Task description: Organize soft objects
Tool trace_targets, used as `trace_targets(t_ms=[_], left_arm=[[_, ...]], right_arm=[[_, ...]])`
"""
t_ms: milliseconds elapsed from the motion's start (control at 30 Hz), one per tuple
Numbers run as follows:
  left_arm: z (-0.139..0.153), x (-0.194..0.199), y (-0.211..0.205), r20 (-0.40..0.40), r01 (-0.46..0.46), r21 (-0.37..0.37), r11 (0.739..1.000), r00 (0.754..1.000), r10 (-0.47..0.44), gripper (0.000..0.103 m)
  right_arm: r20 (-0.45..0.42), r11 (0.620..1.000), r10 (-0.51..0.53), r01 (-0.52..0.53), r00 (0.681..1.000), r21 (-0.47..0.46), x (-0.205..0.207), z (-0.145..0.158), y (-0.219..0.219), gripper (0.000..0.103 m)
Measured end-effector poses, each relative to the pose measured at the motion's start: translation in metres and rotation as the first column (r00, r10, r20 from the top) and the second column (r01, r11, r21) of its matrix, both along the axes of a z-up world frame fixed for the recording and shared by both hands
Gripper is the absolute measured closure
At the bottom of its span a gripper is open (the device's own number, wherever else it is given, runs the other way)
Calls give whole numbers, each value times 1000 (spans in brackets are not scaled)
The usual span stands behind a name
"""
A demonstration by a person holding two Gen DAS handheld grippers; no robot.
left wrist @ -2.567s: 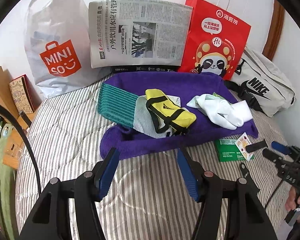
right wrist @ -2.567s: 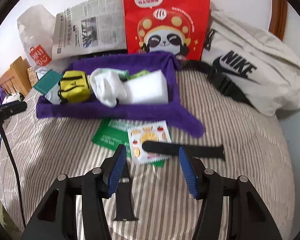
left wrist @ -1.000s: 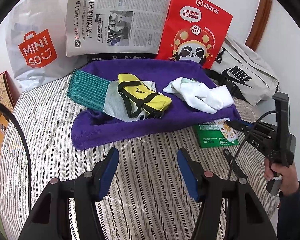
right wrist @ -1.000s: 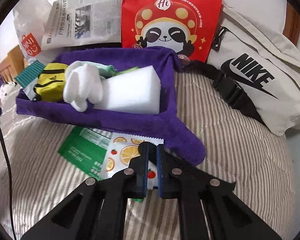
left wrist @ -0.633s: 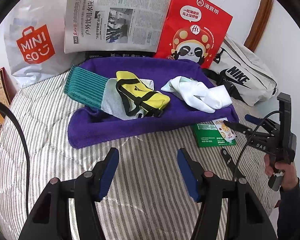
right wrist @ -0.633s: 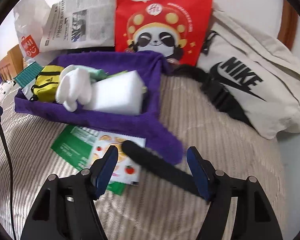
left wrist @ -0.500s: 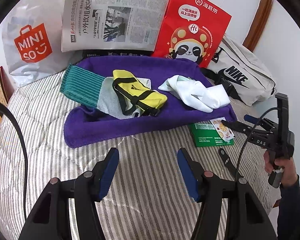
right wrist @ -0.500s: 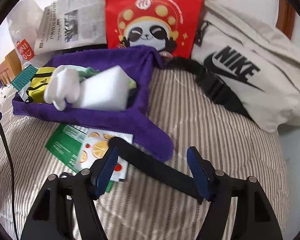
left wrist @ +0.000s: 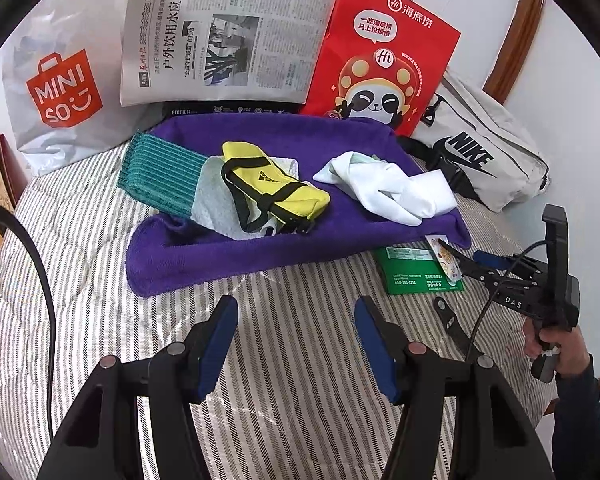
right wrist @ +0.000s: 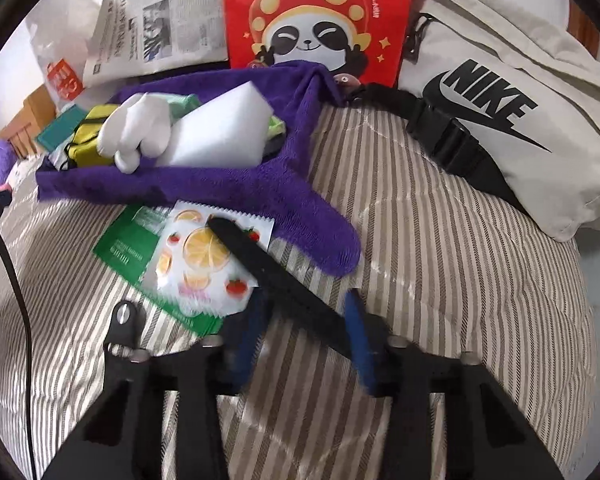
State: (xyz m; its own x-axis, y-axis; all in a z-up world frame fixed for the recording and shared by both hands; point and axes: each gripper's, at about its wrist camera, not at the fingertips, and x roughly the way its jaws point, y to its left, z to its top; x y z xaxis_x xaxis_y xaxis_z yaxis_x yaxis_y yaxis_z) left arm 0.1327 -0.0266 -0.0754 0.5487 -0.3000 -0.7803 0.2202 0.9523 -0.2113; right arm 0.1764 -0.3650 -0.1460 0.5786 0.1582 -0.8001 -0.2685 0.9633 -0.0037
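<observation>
- Left gripper [left wrist: 296, 338] gapes wide over the striped bedcover [left wrist: 80, 248], holding nothing
- Right gripper [right wrist: 306, 336] is spread apart, a black strap [right wrist: 276, 276] lying between its fingers, ungripped
- Purple towel [left wrist: 236, 256] at 12 o'clock carries a yellow pouch [left wrist: 272, 192] and white cloth [left wrist: 384, 192]
- Fruit-print sachet [right wrist: 204, 264] overlaps a green packet [right wrist: 128, 252] at 10 o'clock of the right gripper

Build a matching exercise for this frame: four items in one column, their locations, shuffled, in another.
Items:
1. yellow pouch
2. fruit-print sachet
3. Nike bag
4. newspaper

Places:
A. on the green packet
B. propped upright behind the purple towel
C. on the towel
D. on the bed, right of the red bag

Pairs: 1-C, 2-A, 3-D, 4-B
</observation>
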Motion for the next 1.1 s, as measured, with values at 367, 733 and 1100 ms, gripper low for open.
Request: trace_targets(t_ms=[367, 733, 1100], left_arm=[[-1, -1, -1, -9, 2, -10, 1000, 1000, -3, 44], [-2, 0, -6, -23, 17, 3, 1000, 1000, -17, 44], [-6, -4, -22, -49, 53, 6, 999, 997, -53, 44]], right_arm=[[-15, 996, 83, -83, 996, -37, -14, -1, 25, 87], [-20, 993, 106, -105, 994, 44, -18, 10, 30, 99], [-29, 997, 57, -55, 998, 60, -16, 4, 25, 98]])
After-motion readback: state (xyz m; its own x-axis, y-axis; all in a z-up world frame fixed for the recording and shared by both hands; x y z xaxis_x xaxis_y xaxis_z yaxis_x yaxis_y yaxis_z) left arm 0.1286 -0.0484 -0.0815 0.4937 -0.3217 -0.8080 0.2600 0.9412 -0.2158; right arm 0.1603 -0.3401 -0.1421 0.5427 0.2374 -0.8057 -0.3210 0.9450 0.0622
